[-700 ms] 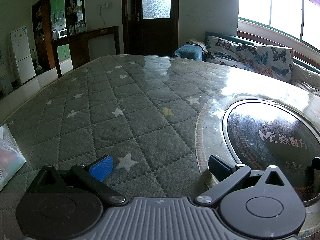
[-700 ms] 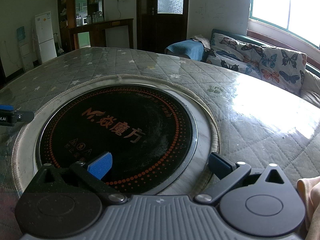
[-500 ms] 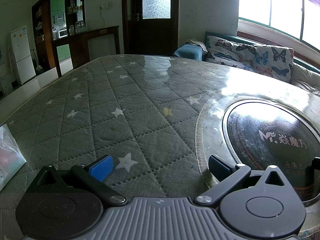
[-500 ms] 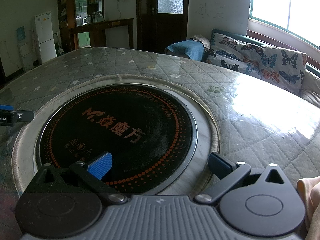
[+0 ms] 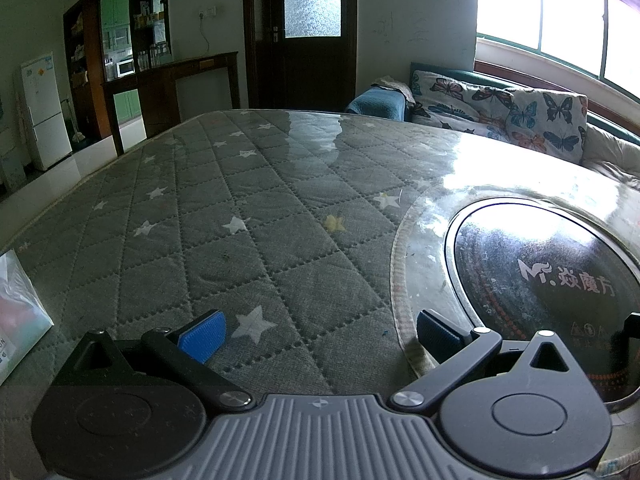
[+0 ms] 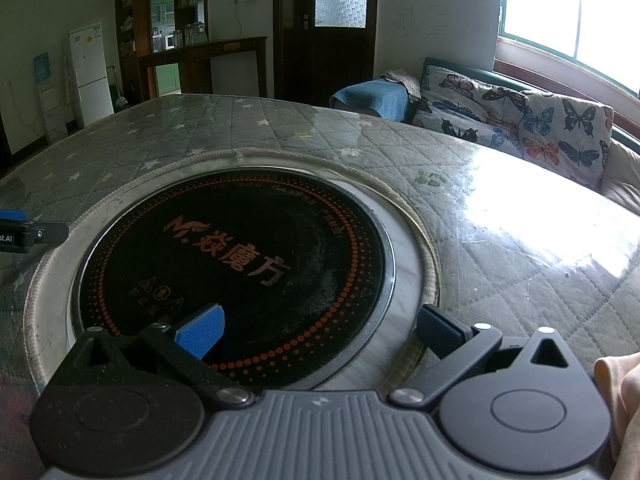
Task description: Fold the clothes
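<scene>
Left gripper [image 5: 320, 330]: jaws fully spread, nothing held, above quilted table cover [image 5: 240, 240]. Right gripper [image 6: 320, 328]: jaws fully spread, nothing held, above round cooktop [image 6: 240, 256]. Peach garment [image 6: 620, 400]: at 4 o'clock, partly out of frame.

- Strong daylight comes from the large window with green frame [image 5: 560, 20] at the upper right of both views; its panes are overexposed to pure white.
- The clear glossy sheet over the grey quilted star-pattern table cover [image 5: 240, 240] shows hard white glare on the right side [image 6: 540, 208].
- The round black glass cooktop with orange dots [image 6: 240, 260] reflects the window in the left wrist view.
- The far left of the room, near the white refrigerator [image 5: 40, 112], is dim.
- The fisheye lens bends straight lines, and the corners are dark.
- Both pictures are sharp, without motion blur.
</scene>
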Demonstrator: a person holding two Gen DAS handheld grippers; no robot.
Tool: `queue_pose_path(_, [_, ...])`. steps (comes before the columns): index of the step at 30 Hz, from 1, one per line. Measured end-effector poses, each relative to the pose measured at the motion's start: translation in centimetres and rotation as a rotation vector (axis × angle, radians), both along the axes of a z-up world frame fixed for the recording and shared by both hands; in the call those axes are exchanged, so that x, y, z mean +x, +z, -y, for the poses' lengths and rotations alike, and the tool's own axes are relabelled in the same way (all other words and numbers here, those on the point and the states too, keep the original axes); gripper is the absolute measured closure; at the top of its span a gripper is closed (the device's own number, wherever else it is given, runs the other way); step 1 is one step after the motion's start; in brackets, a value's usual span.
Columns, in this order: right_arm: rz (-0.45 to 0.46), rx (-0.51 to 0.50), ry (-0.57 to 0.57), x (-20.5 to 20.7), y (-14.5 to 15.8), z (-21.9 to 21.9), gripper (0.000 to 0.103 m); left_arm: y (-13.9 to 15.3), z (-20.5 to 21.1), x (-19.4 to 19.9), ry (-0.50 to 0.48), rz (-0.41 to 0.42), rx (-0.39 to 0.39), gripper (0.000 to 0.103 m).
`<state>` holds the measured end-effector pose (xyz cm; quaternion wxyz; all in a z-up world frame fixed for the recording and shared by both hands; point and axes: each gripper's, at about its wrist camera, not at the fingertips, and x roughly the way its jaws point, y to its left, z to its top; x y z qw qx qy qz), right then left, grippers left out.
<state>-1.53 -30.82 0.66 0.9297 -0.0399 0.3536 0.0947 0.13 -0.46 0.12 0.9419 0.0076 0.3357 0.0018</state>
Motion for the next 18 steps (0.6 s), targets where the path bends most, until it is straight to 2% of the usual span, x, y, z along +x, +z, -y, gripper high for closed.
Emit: queue_pose_path(18, [-0.004, -0.001, -0.009, 0.24, 0.0, -0.06, 0.0, 0.02, -0.02, 0.02, -0.001, 0.0, -0.001, 0.0])
